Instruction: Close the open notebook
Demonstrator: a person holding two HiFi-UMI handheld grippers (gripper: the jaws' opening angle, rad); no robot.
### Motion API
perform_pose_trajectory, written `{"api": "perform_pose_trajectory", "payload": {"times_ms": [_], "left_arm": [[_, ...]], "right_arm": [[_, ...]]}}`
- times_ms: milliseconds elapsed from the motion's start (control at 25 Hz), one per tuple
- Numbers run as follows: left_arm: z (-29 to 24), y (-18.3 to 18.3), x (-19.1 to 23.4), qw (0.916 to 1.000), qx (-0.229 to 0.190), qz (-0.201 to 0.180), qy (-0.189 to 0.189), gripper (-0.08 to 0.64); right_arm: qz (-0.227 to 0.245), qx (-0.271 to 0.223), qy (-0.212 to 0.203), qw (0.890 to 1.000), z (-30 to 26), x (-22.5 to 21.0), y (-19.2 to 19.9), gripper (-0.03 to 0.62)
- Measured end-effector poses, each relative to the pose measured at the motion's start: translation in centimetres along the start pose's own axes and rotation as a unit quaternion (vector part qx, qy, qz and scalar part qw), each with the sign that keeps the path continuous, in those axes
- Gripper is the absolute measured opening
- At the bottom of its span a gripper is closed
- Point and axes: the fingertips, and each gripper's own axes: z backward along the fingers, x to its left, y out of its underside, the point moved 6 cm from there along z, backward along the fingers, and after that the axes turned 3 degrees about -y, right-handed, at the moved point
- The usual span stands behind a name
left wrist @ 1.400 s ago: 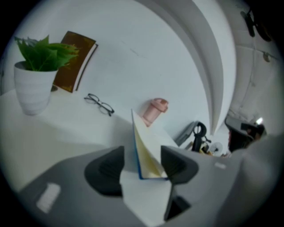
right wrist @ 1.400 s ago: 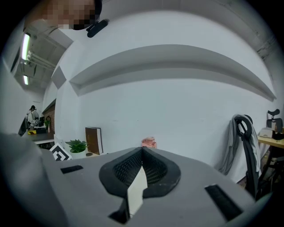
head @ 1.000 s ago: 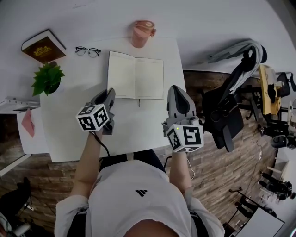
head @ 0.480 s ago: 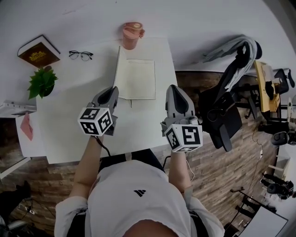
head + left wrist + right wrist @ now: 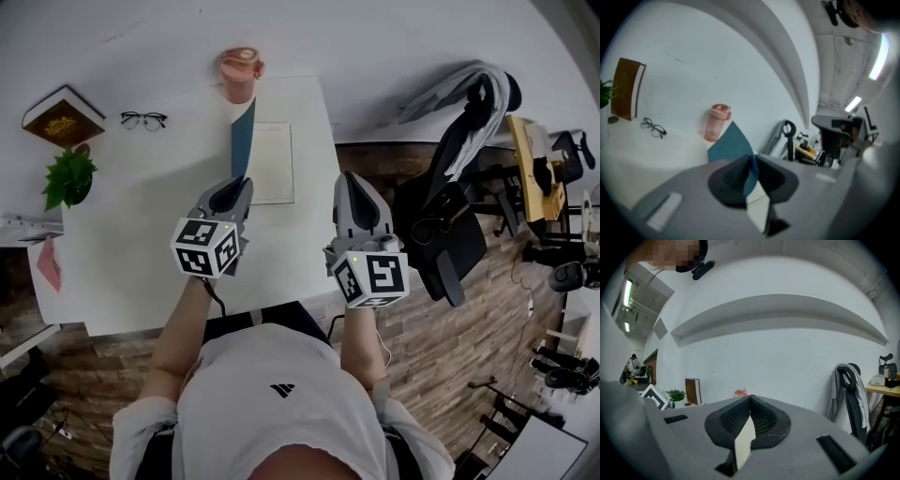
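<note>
the fingers point(image 5: 726, 183) of the left gripper point(image 5: 752, 161) pinch the near edge of the teal cover point(image 5: 729, 145), though they have just been easing apart a little, so the hold is probably light. the cover stands about upright on the spine of the notebook point(image 5: 272, 161), which runs away from the person across the worktop point(image 5: 141, 225). its flat page lies to the right, so closing should mean swinging the cover rightward. the right gripper point(image 5: 750, 401), clenched and empty, hovers beside the notebook, apart from it.

On the table point(image 5: 150, 253), the cup point(image 5: 239, 75) stands just behind the notebook point(image 5: 270, 164), with glasses point(image 5: 142, 119), book point(image 5: 62, 116) and plant point(image 5: 67, 178) to their left.
</note>
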Motion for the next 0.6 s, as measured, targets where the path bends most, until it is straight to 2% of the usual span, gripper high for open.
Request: {"api": "perform_pose_trajectory", "payload": {"times_ms": [320, 600], "left_arm": [[-3.5, 1.9, -3.2, 0.9984, 0.032, -0.045, -0.009, 0.054], [-6.6, 4.6, -4.8, 0.9932, 0.079, -0.082, -0.026, 0.055]], "right_arm": [[-0.001, 0.002, -0.011, 1.000, 0.4, -3.0, 0.4, -0.005], [-0.001, 0.006, -0.021, 1.000, 0.6, -5.4, 0.8, -0.003]]}}
